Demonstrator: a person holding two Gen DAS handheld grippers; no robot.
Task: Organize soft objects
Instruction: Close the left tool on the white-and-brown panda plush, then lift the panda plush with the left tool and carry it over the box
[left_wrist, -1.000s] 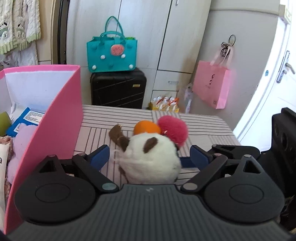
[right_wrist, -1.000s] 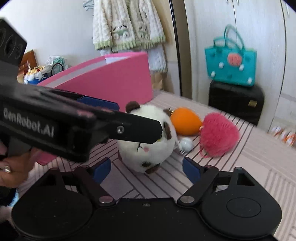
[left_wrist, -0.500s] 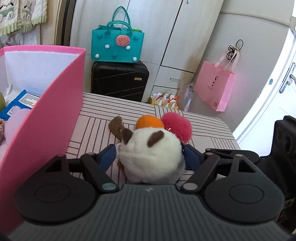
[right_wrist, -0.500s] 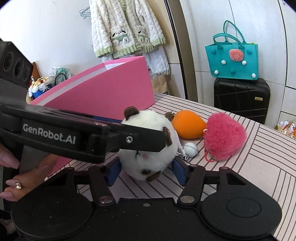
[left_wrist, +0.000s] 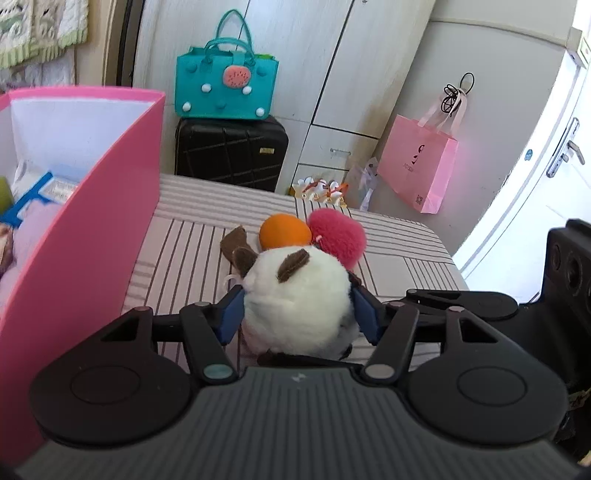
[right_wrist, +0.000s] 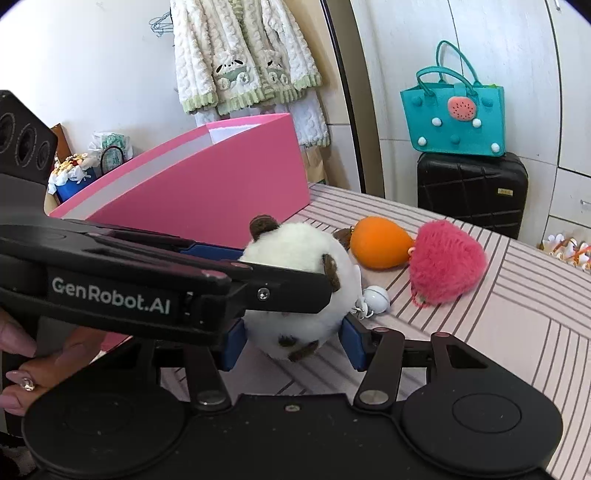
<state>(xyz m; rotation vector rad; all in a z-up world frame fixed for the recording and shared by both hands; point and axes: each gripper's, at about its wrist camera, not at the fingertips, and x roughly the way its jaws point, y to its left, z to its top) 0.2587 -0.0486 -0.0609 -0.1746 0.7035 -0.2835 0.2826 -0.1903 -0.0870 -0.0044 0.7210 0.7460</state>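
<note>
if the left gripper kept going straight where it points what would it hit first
The white plush ball already between the left gripper's closing pads; beyond it, probably the orange plush, though depth is unclear.

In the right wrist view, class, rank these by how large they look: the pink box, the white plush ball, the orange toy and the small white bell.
1. pink box
2. white plush ball, though it sits nearest the camera, which flatters it
3. orange toy
4. small white bell

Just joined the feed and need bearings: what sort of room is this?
Probably a bedroom or home storage corner: wardrobe doors, a black suitcase with a teal bag on top, and knitted clothes hanging up.
</note>
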